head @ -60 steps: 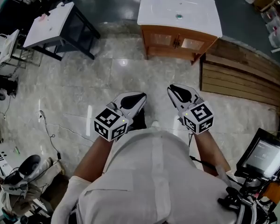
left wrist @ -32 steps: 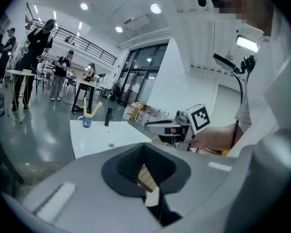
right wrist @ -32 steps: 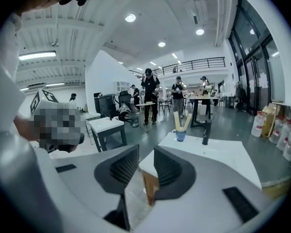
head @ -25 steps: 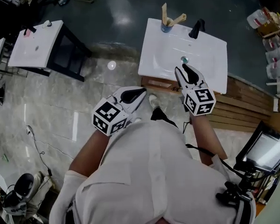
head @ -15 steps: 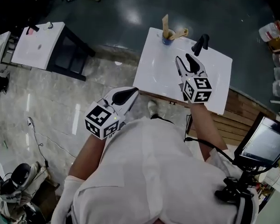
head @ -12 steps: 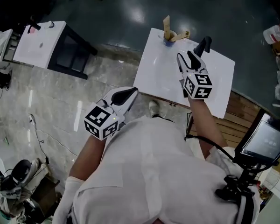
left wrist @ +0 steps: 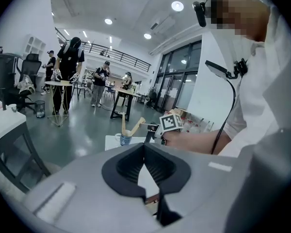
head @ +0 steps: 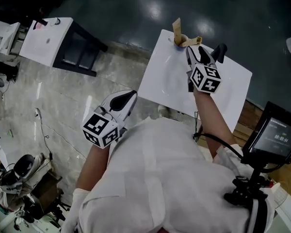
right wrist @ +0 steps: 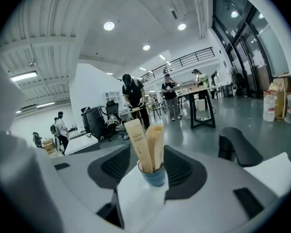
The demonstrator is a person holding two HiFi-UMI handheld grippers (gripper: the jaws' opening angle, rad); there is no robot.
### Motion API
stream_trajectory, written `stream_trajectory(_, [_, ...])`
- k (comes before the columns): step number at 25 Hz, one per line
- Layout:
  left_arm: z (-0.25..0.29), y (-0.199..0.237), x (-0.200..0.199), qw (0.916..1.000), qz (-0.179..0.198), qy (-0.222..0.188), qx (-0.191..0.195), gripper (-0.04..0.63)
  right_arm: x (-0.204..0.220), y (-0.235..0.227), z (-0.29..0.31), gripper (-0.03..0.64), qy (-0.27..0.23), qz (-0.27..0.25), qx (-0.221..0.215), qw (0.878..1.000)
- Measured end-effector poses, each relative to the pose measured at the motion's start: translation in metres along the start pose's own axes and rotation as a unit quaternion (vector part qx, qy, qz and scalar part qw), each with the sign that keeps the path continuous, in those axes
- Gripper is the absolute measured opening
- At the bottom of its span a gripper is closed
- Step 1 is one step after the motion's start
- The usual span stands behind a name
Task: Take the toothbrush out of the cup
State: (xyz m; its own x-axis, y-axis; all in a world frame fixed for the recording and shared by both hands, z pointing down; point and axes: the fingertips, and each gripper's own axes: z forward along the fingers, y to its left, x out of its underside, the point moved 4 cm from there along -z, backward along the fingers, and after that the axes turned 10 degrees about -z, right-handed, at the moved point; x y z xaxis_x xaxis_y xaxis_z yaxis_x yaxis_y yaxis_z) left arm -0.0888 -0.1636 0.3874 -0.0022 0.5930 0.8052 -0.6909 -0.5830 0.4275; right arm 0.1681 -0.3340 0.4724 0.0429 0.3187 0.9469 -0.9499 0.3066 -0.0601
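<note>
A small blue cup (head: 178, 41) (right wrist: 153, 174) stands at the far left corner of the white sink top (head: 169, 84). Two paper-wrapped toothbrushes (head: 177, 28) (right wrist: 138, 143) stick up out of it, one of them leaning right. My right gripper (head: 196, 52) (right wrist: 146, 165) hovers over the basin and points at the cup. Its jaws are opening wide, and the cup shows in the gap a little ahead of the tips, untouched. My left gripper (head: 128, 95) (left wrist: 144, 152) hangs back off the sink's front left, shut and empty.
A black faucet (head: 219, 52) (right wrist: 236, 148) rises just right of the right gripper. A second white sink stand (head: 46, 35) is at the far left. A monitor on a stand (head: 275, 136) is at the right. Several people stand at tables far behind.
The sink has come nearer. My right gripper has travelled across the basin toward the cup and spread its jaws. The left gripper has drifted left and stayed shut.
</note>
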Motion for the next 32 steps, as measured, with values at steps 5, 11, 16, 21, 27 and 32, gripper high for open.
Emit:
stream_trajectory(5, [-0.012, -0.003, 0.003, 0.9998, -0.003, -0.006, -0.018, 0.006, 0.000, 0.004, 0.006, 0.187, -0.004, 0.018, 0.000, 1.000])
stream_trajectory(11, [-0.018, -0.014, 0.010, 0.9995, -0.003, -0.010, -0.031, 0.006, 0.008, 0.000, 0.006, 0.186, -0.002, 0.021, 0.005, 1.000])
stream_trajectory(16, [-0.025, -0.014, 0.011, 0.9989, -0.010, -0.017, -0.042, 0.006, 0.007, -0.003, 0.006, 0.146, -0.002, 0.016, 0.006, 1.000])
stream_trajectory(21, [-0.028, -0.013, 0.011, 0.9986, -0.015, -0.020, -0.046, 0.006, 0.005, -0.004, 0.006, 0.080, -0.004, 0.000, 0.007, 1.000])
stream_trajectory(27, [-0.030, -0.009, 0.005, 0.9988, -0.014, -0.023, -0.040, 0.006, -0.003, -0.002, 0.011, 0.060, -0.002, -0.024, 0.016, 1.000])
stream_trajectory(32, [-0.026, -0.008, 0.004, 0.9990, -0.013, -0.023, -0.038, 0.006, -0.008, -0.006, 0.010, 0.054, -0.006, -0.038, 0.019, 0.999])
